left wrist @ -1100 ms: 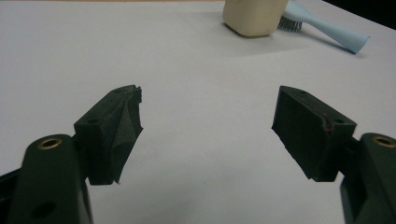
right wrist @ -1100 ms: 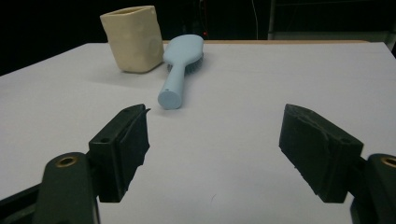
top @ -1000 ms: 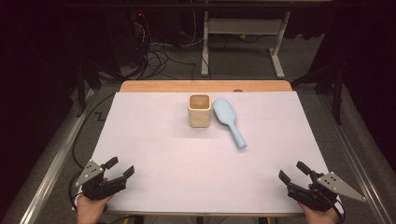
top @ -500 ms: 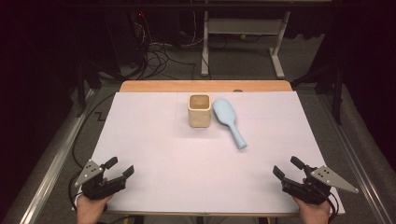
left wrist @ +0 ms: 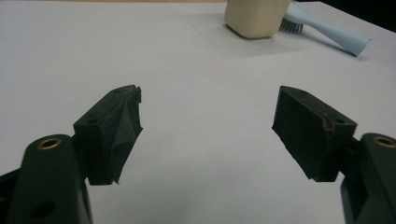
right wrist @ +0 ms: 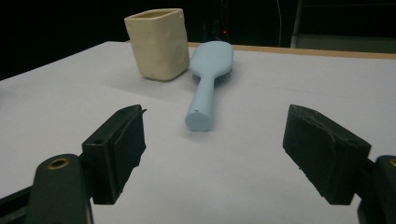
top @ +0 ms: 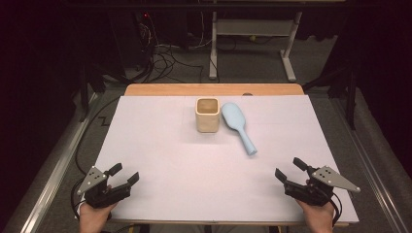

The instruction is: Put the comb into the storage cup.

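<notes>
While we scan the high view from left to right, we first meet the left gripper [top: 122, 174] at the lower left of the frame, held in a hand [top: 93, 217] that comes in from the bottom edge; its jaws stand apart with nothing between them, over the white table cover [top: 160, 145]. In the left gripper view the same two black jaws are spread wide above bare white surface. Moving toward the upper middle of the high view, we find a cream square cup [top: 207, 115] standing upright, and just beside it to the right a light blue hairbrush [top: 238, 126] lying flat, its head next to the cup and its handle angled toward the lower right. At the lower right of the frame we see the right gripper [top: 290, 168], its jaws also apart and empty, well apart from the brush. In the right gripper view the hairbrush [right wrist: 208, 79] lies ahead between the open jaws, handle end nearest, with the cup [right wrist: 159, 43] behind it to the left.
</notes>
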`<state>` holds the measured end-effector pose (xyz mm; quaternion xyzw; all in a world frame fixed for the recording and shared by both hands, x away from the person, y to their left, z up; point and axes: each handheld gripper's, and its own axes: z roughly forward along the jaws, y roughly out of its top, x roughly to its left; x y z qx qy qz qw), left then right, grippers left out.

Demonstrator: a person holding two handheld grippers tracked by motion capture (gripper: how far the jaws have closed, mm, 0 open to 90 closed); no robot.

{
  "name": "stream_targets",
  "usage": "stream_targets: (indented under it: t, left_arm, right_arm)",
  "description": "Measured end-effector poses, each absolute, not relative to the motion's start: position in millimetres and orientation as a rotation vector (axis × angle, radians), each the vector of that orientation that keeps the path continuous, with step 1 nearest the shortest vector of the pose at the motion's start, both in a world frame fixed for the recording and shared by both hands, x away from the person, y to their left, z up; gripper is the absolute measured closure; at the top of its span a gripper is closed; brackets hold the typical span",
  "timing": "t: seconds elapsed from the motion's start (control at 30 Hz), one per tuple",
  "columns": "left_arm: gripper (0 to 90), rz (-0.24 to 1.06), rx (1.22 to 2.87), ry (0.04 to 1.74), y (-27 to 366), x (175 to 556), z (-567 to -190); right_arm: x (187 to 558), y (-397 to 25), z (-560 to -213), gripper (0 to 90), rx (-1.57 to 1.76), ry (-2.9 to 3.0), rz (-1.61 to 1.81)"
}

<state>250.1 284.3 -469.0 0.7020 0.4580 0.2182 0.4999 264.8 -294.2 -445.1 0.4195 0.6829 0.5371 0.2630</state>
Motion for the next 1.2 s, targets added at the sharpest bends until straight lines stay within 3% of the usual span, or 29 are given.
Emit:
stream_targets:
  t: [1.2]
  left_arm:
    - [23.7, 0.526, 1.702, 1.104, 283, 250, -469]
  right_arm:
    - [300, -260, -444, 15.8, 1.081, 1.922, 1.521]
